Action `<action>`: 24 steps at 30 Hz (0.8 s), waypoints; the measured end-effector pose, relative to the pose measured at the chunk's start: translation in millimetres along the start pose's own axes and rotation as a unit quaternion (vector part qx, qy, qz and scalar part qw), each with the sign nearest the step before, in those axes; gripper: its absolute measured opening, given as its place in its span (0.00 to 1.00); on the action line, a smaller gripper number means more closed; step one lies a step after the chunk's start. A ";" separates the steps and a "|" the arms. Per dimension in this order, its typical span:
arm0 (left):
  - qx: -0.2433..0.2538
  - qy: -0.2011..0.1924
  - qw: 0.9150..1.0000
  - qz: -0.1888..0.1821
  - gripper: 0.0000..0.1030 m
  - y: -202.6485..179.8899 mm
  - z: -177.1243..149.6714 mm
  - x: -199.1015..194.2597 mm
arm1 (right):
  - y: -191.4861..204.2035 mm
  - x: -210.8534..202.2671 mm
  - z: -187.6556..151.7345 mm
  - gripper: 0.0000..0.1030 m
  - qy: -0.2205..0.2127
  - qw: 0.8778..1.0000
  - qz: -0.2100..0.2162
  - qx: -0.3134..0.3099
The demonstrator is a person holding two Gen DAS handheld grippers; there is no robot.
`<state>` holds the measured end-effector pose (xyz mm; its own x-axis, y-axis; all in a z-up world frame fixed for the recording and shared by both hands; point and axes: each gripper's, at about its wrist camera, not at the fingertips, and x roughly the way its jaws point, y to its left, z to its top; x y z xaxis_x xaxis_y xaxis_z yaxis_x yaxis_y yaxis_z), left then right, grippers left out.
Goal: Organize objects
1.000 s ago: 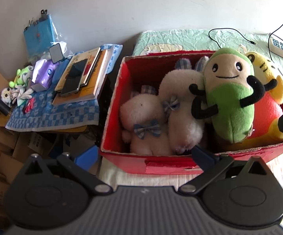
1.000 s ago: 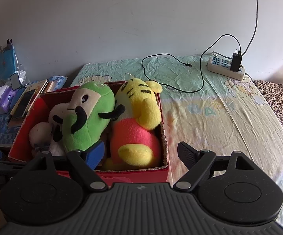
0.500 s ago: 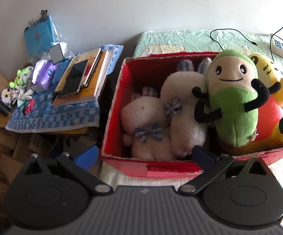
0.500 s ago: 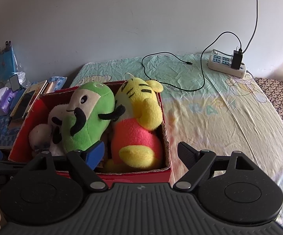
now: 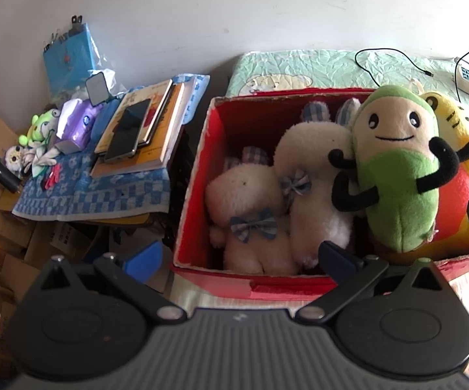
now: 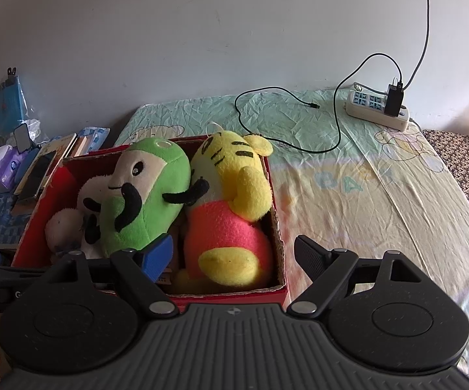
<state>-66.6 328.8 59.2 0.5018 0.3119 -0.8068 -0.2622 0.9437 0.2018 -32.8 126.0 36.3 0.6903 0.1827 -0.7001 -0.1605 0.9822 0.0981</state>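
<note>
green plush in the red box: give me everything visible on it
The green plush is a bean-shaped soft toy: green fleece body and hood, cream face with two black eyes and a thin smile, thin black arms ending in round hands. It stands nearly upright in the red box, head above the rim, leaning slightly. It is pressed between the white plush and the yellow tiger plush, one arm reaching across the tiger. No gripper touches it.

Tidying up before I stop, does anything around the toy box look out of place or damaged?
The red box has a ragged, torn top rim. The green toy and yellow toy stick up above it.
</note>
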 end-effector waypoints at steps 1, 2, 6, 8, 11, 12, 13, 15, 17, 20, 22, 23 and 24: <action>0.000 0.000 1.000 0.001 1.00 0.4 0.6 0.5 | 0.1 0.7 0.0 0.82 0.000 1.000 -0.001 -0.001; -0.001 0.000 1.000 0.001 1.00 0.4 0.2 0.3 | 0.3 1.0 -0.1 0.82 0.000 1.000 -0.001 -0.001; 0.000 -0.001 1.000 0.006 1.00 0.1 1.1 0.9 | 0.5 2.3 0.3 0.82 -0.001 1.000 -0.001 -0.003; 0.001 -0.001 1.000 0.007 1.00 0.1 1.5 1.2 | 0.6 2.2 0.1 0.82 0.000 1.000 -0.001 -0.002; 0.001 -0.001 1.000 0.007 1.00 0.5 2.2 1.9 | 0.0 3.9 0.6 0.82 0.001 1.000 0.000 -0.001; 0.001 0.000 1.000 0.007 1.00 -0.1 2.1 1.7 | 0.0 4.0 0.7 0.82 0.001 1.000 0.000 -0.001; 0.001 0.000 1.000 0.007 1.00 -0.1 2.4 2.0 | 0.2 4.2 0.6 0.82 0.001 1.000 -0.001 -0.002; 0.000 0.002 1.000 0.007 1.00 -0.2 2.9 2.8 | 0.5 5.4 1.1 0.82 0.002 1.000 -0.001 -0.003; 0.000 0.004 1.000 0.005 1.00 -0.9 3.0 3.8 | 1.8 7.0 1.9 0.82 0.002 1.000 -0.002 -0.006; -0.001 0.006 1.000 0.001 1.00 -1.0 2.8 4.8 | 2.6 7.6 2.7 0.82 0.001 1.000 0.001 -0.007; -0.002 0.005 1.000 0.001 1.00 -1.3 2.2 4.7 | 3.1 8.0 2.7 0.82 0.001 1.000 0.000 -0.008; -0.002 0.005 1.000 0.001 1.00 -1.3 2.2 4.7 | 2.8 8.3 2.7 0.82 0.002 1.000 0.000 -0.007; -0.002 0.005 1.000 0.001 1.00 -1.0 2.2 5.1 | 2.6 8.8 2.8 0.82 0.002 1.000 0.001 -0.006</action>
<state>-62.0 329.6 56.2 0.4928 0.3122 -0.8122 -0.2665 0.9427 0.2006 -25.2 130.2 32.4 0.6870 0.1840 -0.7030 -0.1703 0.9812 0.0904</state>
